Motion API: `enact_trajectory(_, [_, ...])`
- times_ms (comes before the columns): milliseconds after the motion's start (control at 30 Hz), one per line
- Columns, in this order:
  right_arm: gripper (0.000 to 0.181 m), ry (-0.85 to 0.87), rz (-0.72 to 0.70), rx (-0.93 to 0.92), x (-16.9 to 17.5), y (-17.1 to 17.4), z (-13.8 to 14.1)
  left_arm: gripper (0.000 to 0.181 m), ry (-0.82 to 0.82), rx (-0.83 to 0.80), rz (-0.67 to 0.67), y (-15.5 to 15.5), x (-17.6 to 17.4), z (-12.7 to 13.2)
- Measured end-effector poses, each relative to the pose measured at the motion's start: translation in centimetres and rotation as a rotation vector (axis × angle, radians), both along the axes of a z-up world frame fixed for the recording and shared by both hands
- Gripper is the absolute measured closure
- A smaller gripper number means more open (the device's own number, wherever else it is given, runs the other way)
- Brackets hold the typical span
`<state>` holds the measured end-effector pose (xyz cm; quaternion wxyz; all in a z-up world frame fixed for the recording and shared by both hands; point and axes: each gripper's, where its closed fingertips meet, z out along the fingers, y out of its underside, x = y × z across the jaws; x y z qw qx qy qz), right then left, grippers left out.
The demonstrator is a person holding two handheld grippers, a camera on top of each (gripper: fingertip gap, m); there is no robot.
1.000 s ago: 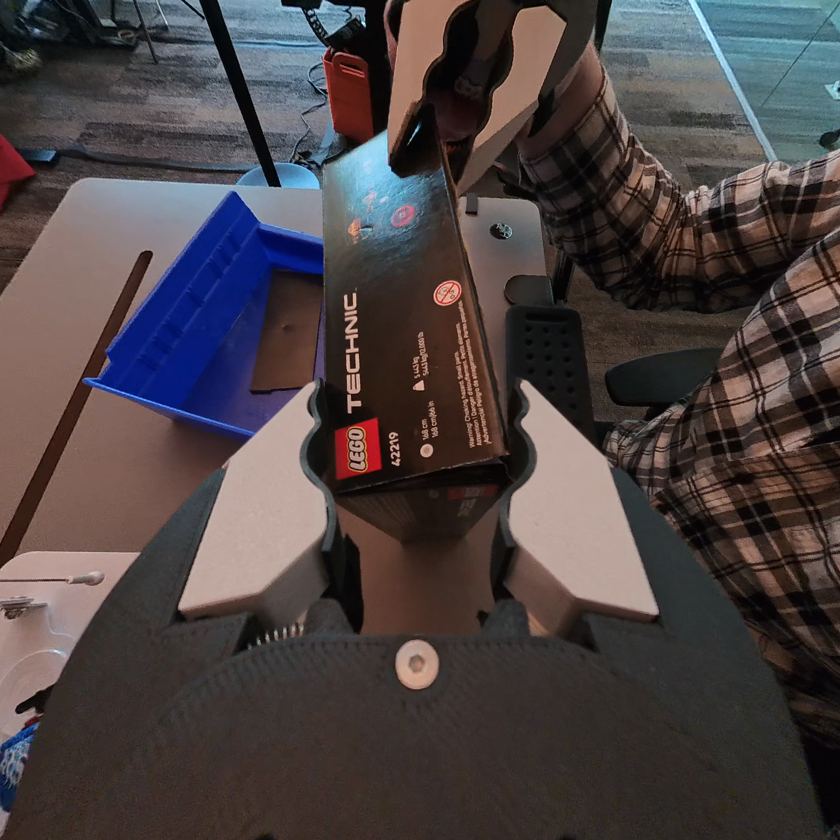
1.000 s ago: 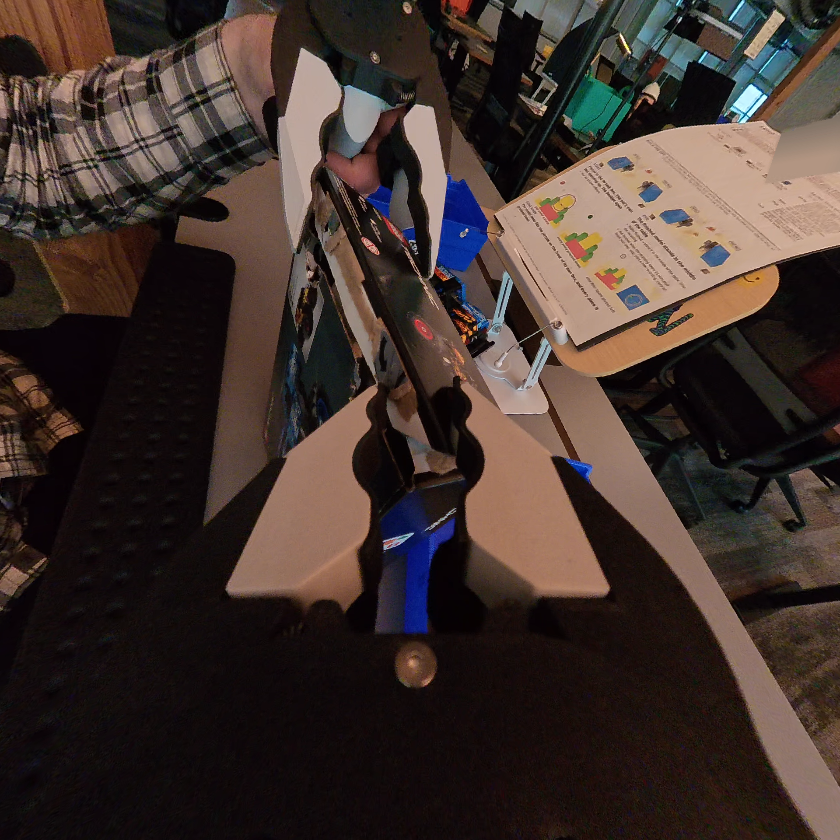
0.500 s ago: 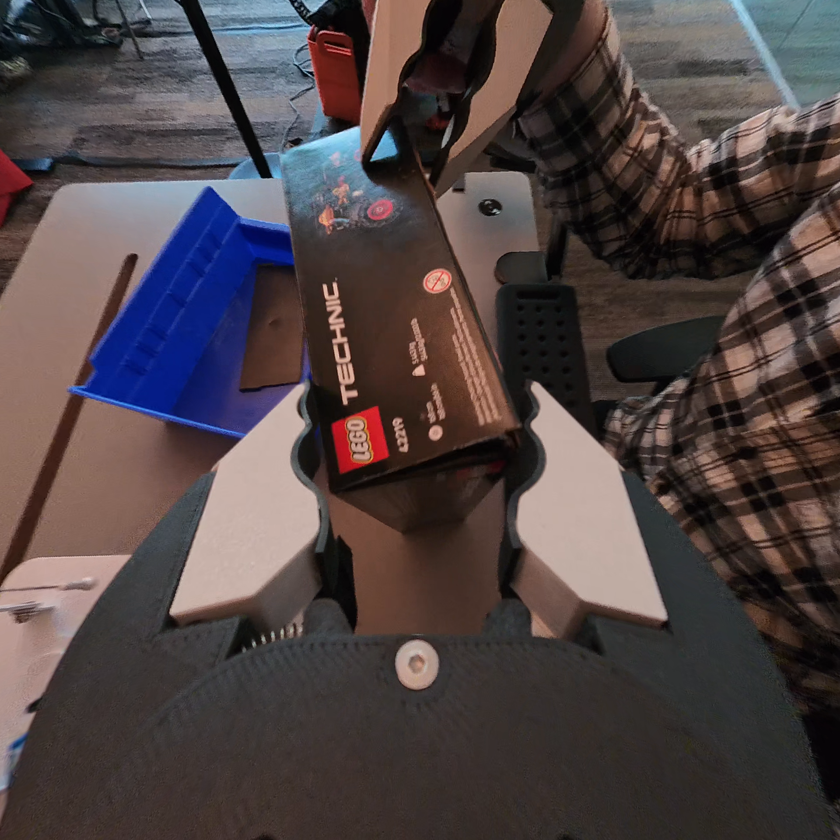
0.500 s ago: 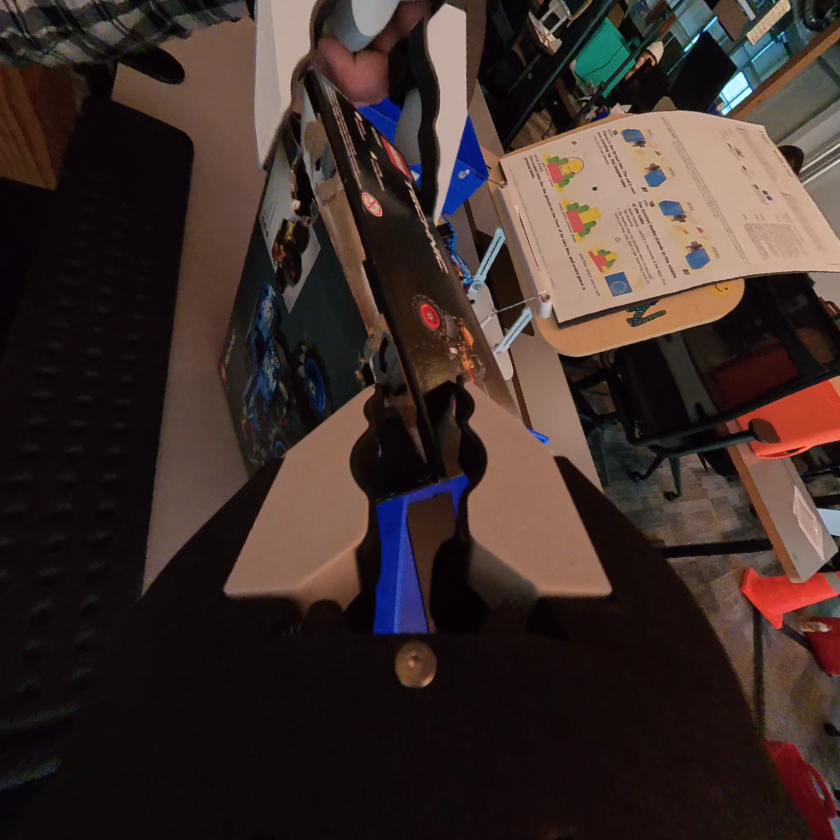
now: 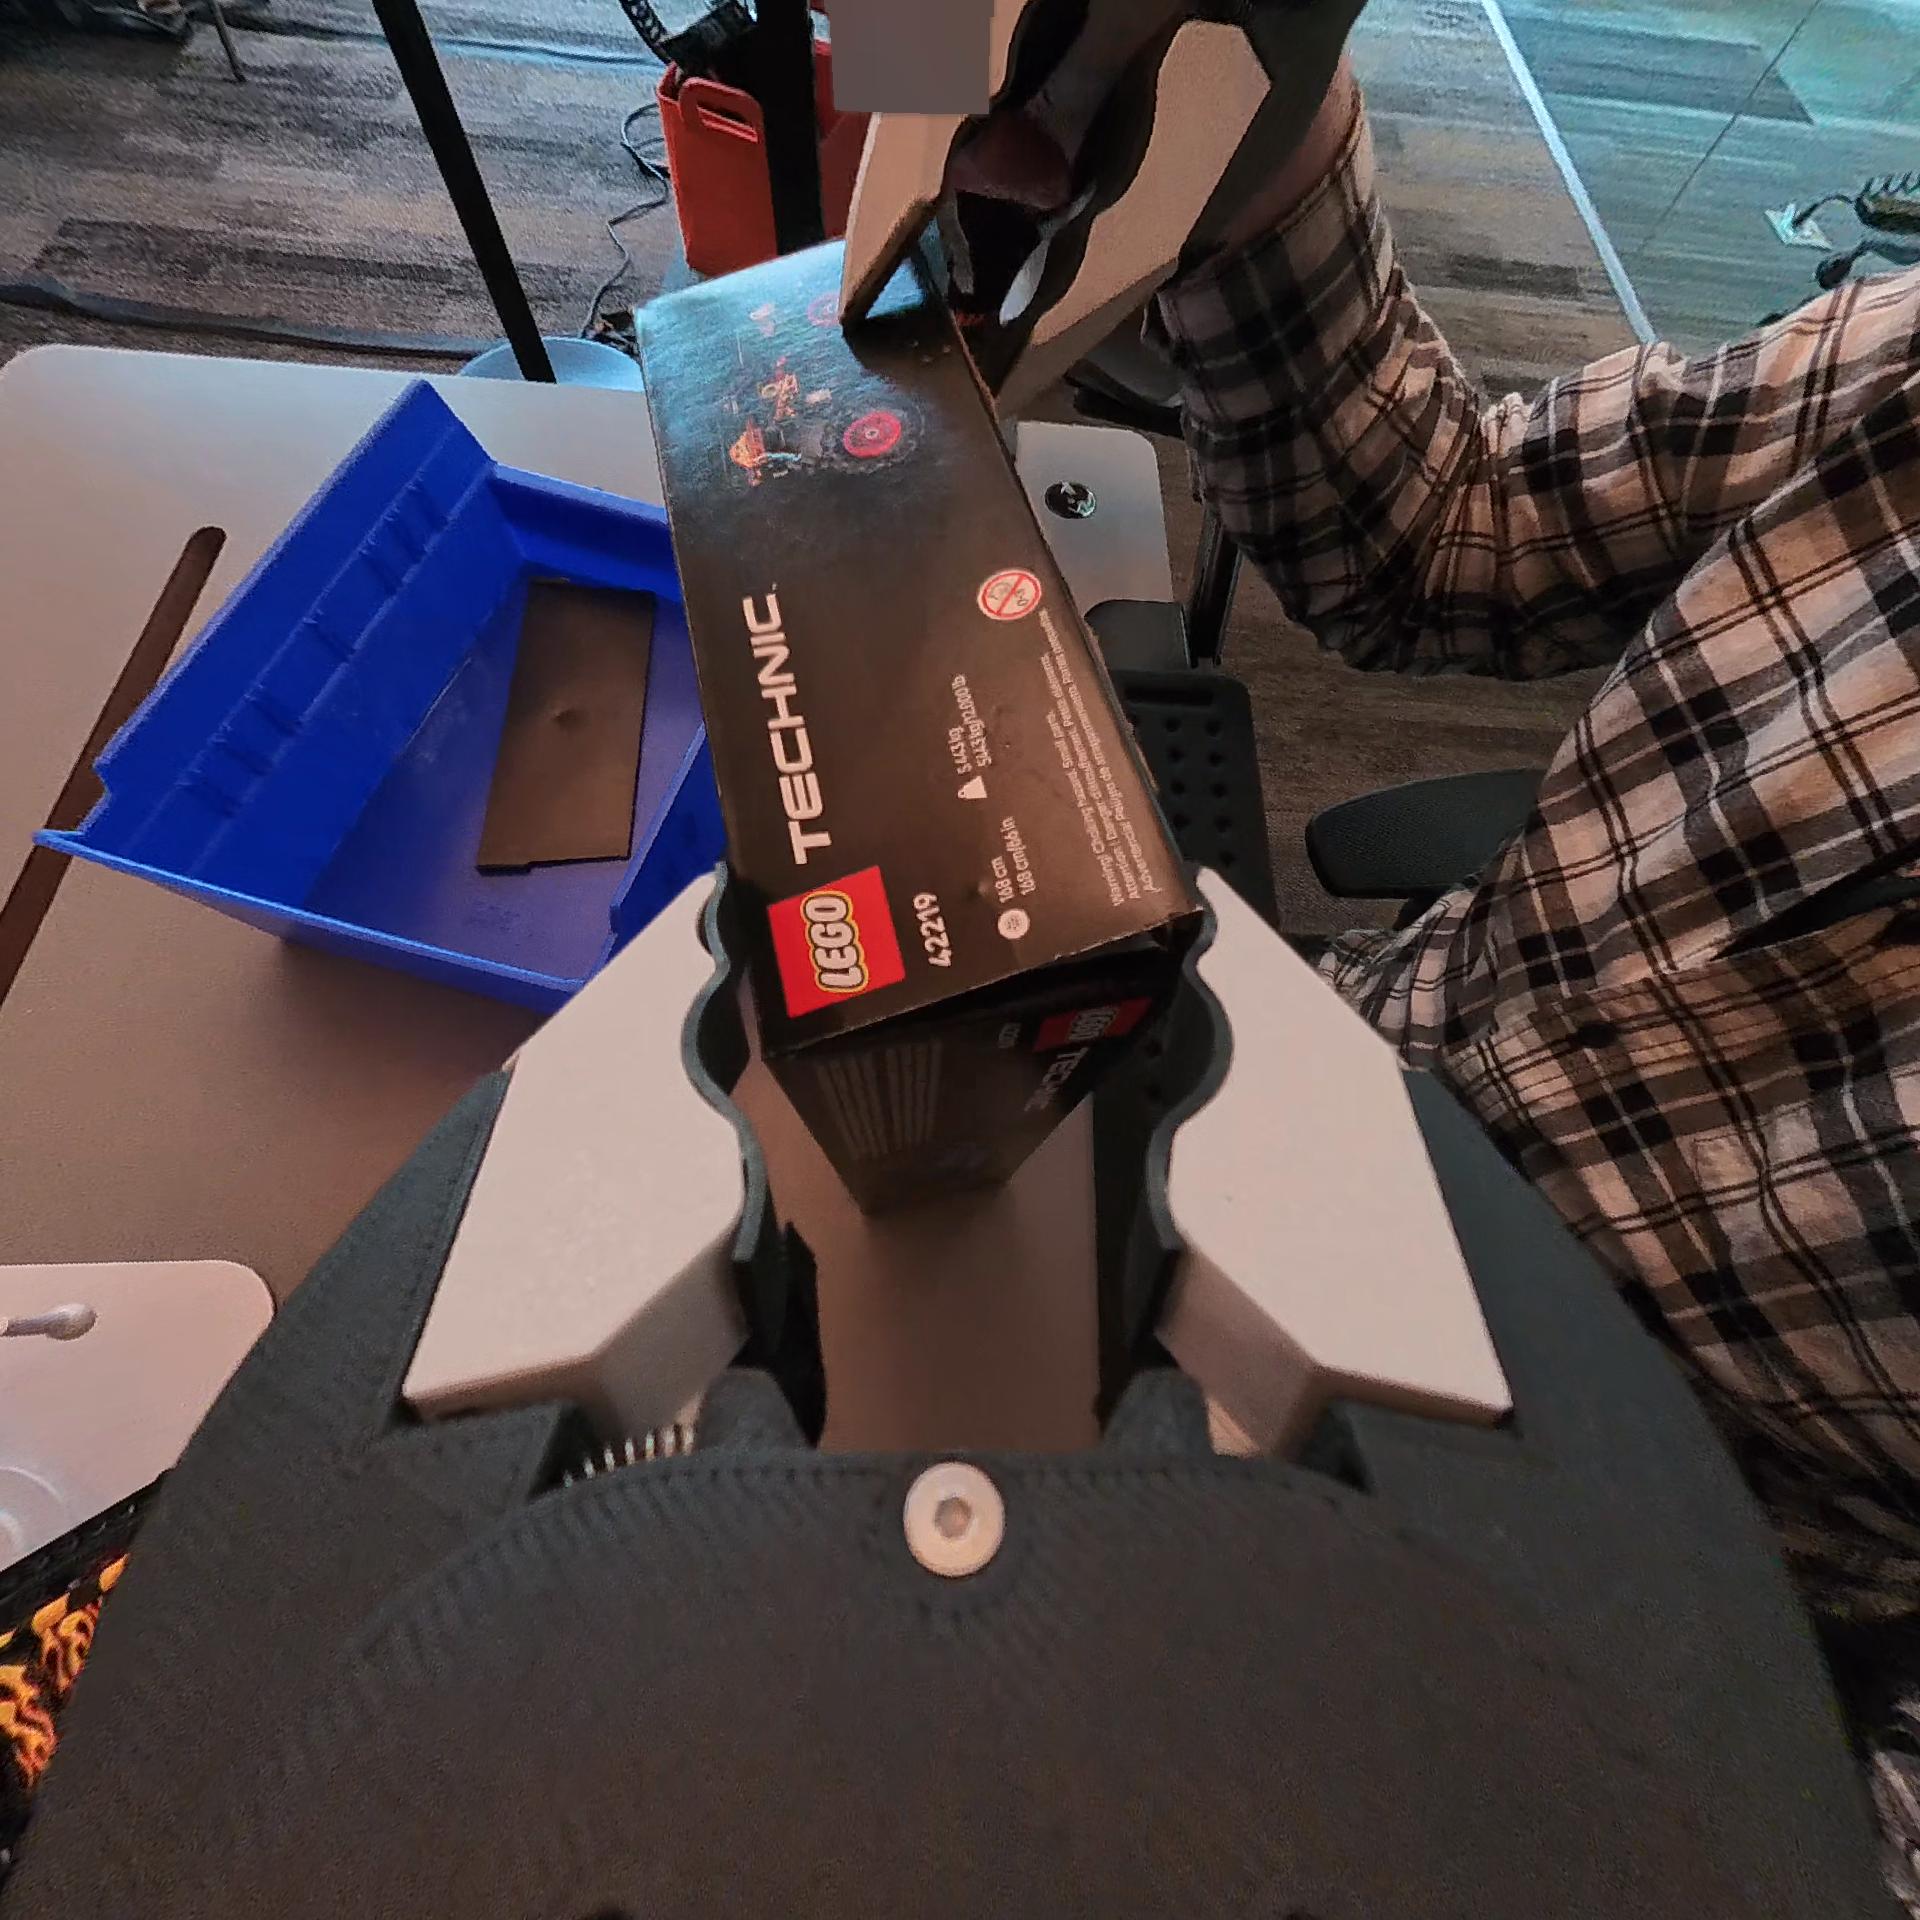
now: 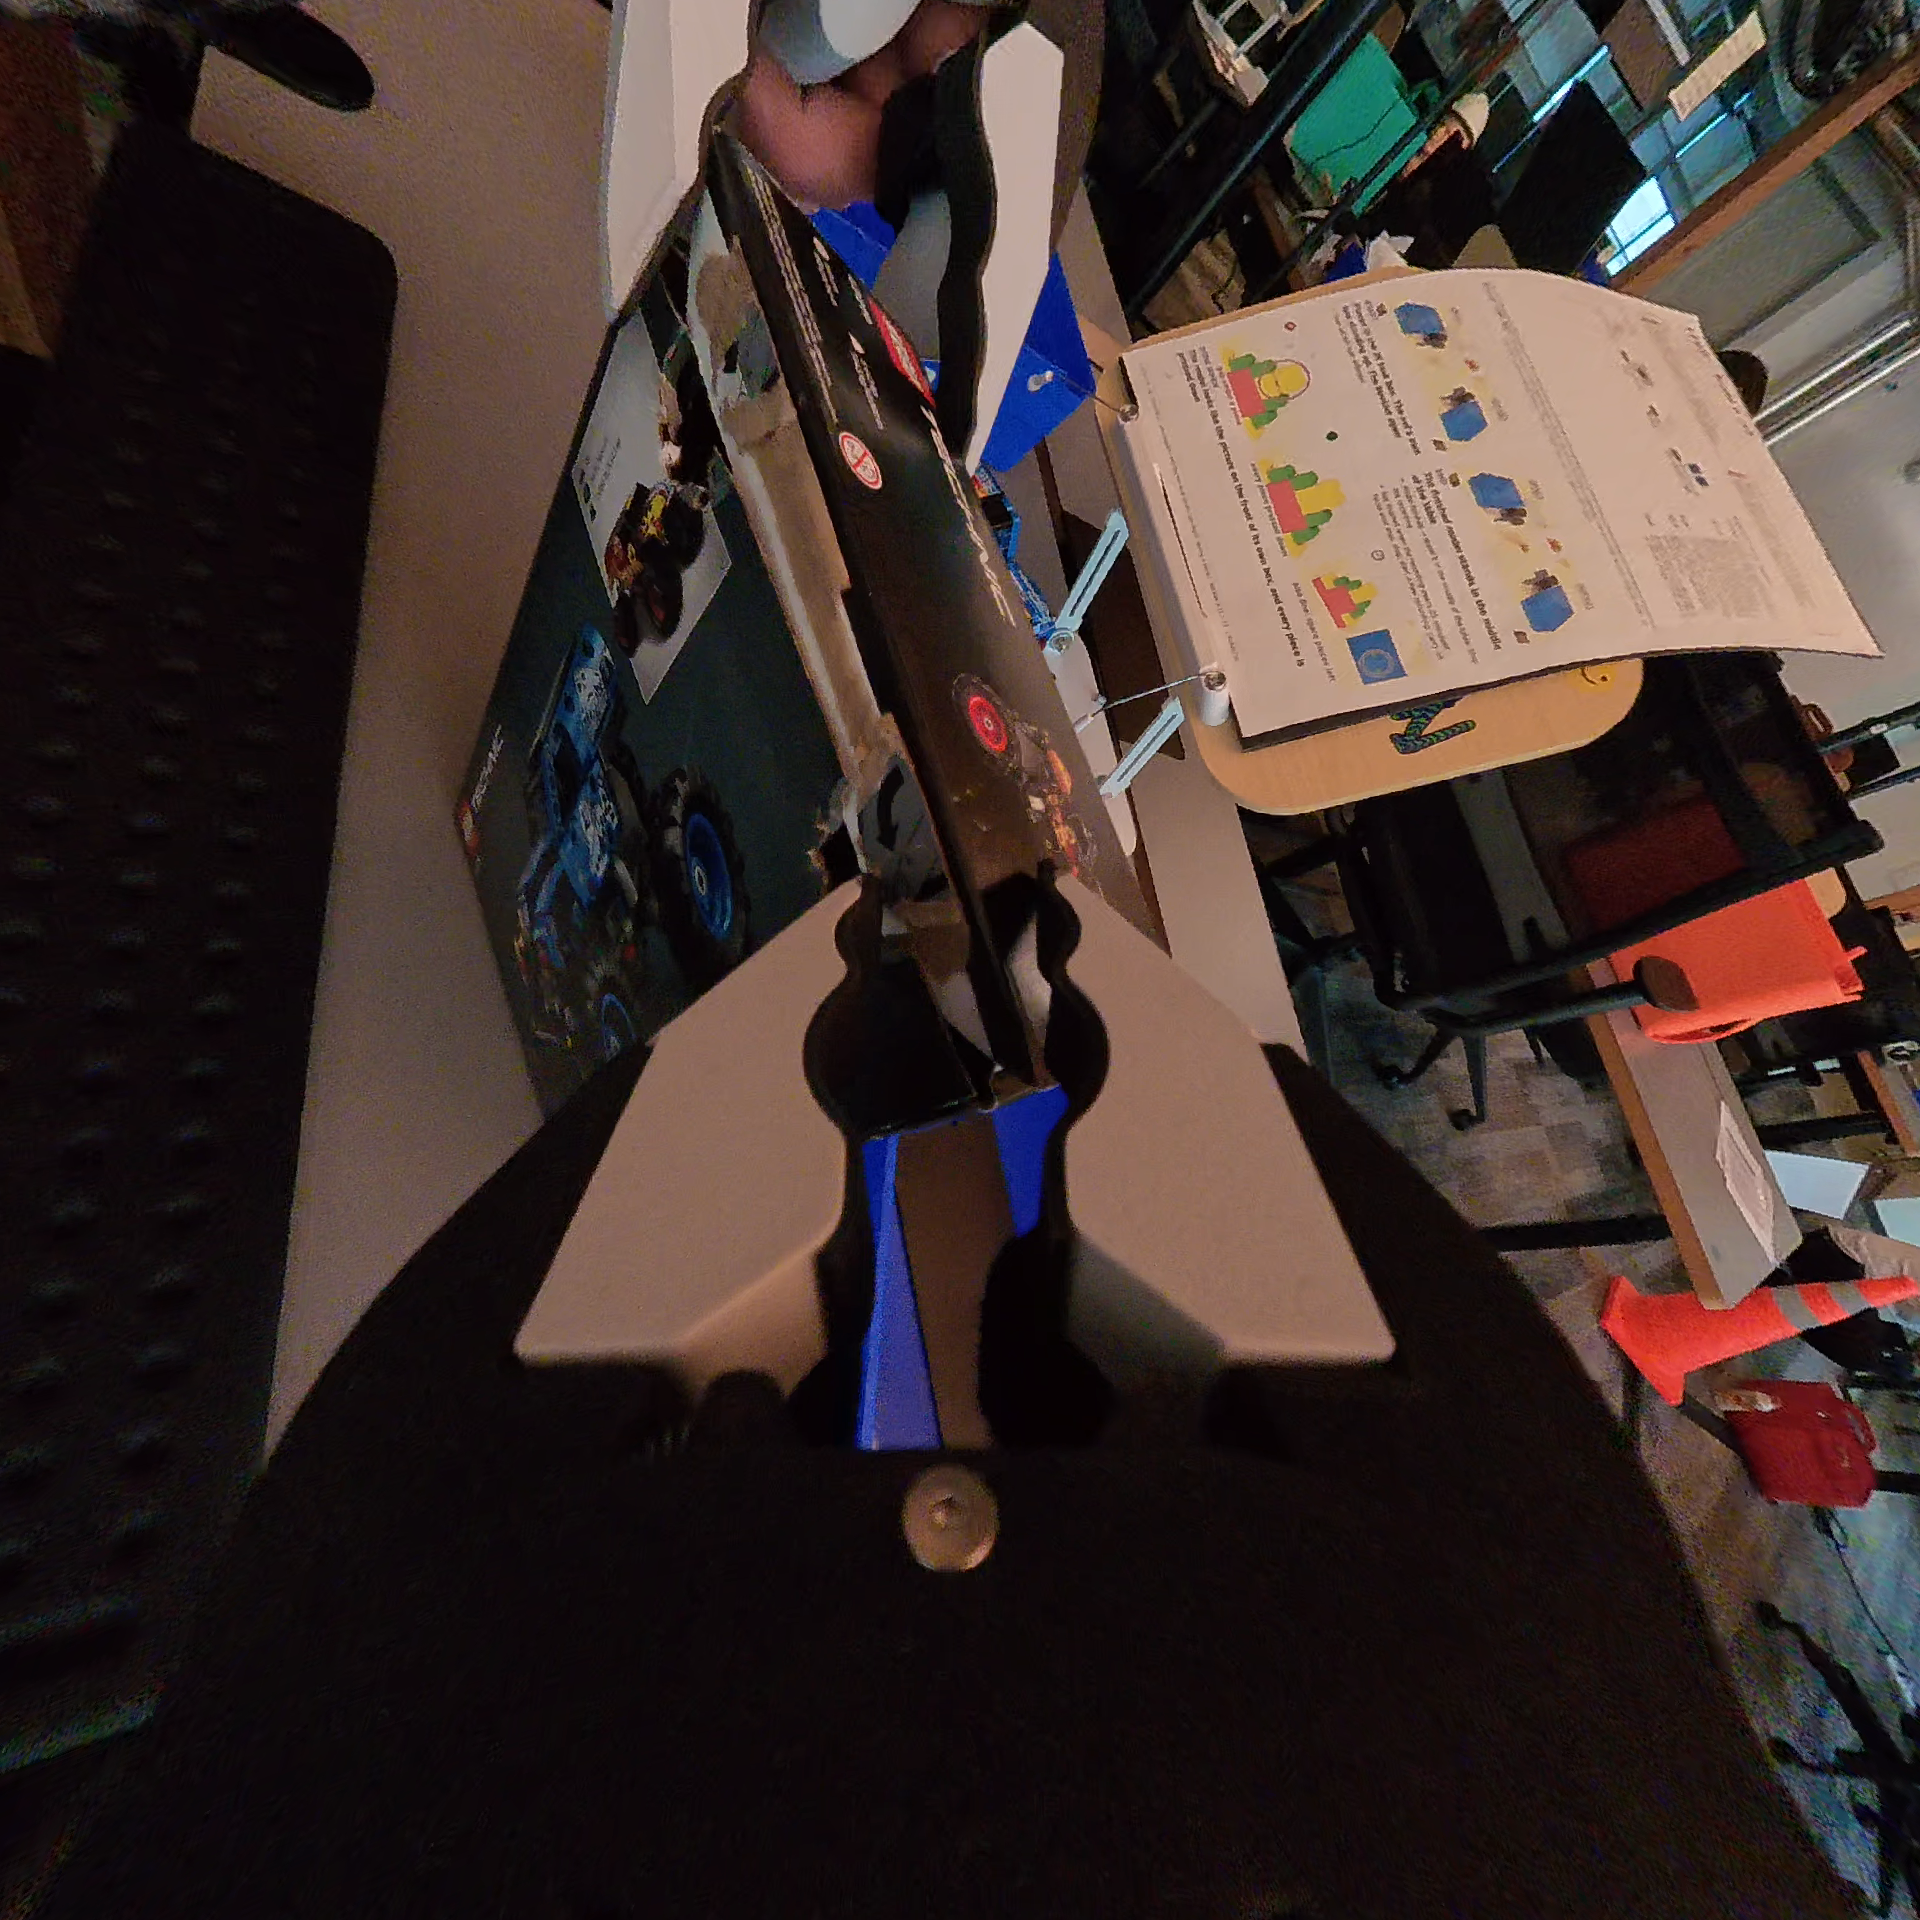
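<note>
**The box has tipped a little, held at both ends**

A moment ago the long black box (image 5: 894,675) pointed almost straight away from the left claw (image 5: 961,899). Now its far end leans over toward the blue bin (image 5: 312,727). The right wrist view has turned too, so more of the floor and chairs shows on its right side. Both claws have kept their hold the whole time.

The left claw is partly open, just as wide as the box. Its two fingers press on the two sides of the box's near end. The box runs away from this claw, up toward the other one.

The right claw (image 6: 956,914) is almost closed. It pinches a thin top edge of the box at the other end, where the card looks torn. A plaid sleeve (image 5: 1403,468) comes in behind it.

The box is on its narrow side over the surface (image 5: 208,1091), just beside the bin, with its big picture side facing a black mat (image 6: 156,727). I cannot tell if its bottom edge touches the surface. A flat dark piece (image 5: 571,727) lies in the bin. A paper sheet (image 6: 1455,468) sits on a stand near the box.
</note>
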<state>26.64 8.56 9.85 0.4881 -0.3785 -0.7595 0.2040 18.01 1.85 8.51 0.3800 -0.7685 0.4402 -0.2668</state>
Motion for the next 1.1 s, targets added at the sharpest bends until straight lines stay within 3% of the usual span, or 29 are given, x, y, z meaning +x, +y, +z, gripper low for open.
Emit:
enact_trajectory(167, [0.151, -0.034, 0.026, -0.011, 0.3, -0.4, -0.3, 0.098, 0.028, 0.031, -0.003, -0.5, 0.4, 0.0])
enact_trajectory(300, [0.149, -0.01, 0.011, 0.017, 0.3, -0.3, -0.5, 0.103, 0.046, 0.176, 0.008, -1.1, 0.5, 1.1])
enact_trajectory(400, [0.147, 0.016, 0.013, 0.016, 0.4, -0.4, -0.6, 0.12, 0.078, 0.31, -0.059, -2.7, 1.7, 1.6])
enact_trajectory(533, [0.148, 0.029, 0.011, 0.033, 0.4, -0.4, -0.6, 0.117, 0.198, 0.417, -0.057, -3.2, 2.5, 1.1])
enact_trajectory(700, [0.147, 0.028, 0.003, 0.038, 0.3, -0.3, -0.7, 0.13, 0.208, 0.525, -0.097, -4.5, 3.3, 2.0])
enact_trajectory(967, [0.148, 0.017, -0.005, 0.037, 0.2, -0.2, -0.9, 0.125, 0.317, 0.608, -0.064, -4.8, 3.8, 0.7])
enact_trajectory(1000, [0.153, 0.009, -0.007, 0.04, 0.2, -0.2, -1.0, 0.137, 0.327, 0.593, -0.078, -5.0, 3.8, 0.2])
enact_trajectory(1100, [0.154, -0.004, -0.013, 0.054, 0.2, -0.2, -1.1, 0.138, 0.34, 0.649, -0.065, -4.9, 4.1, -0.3])
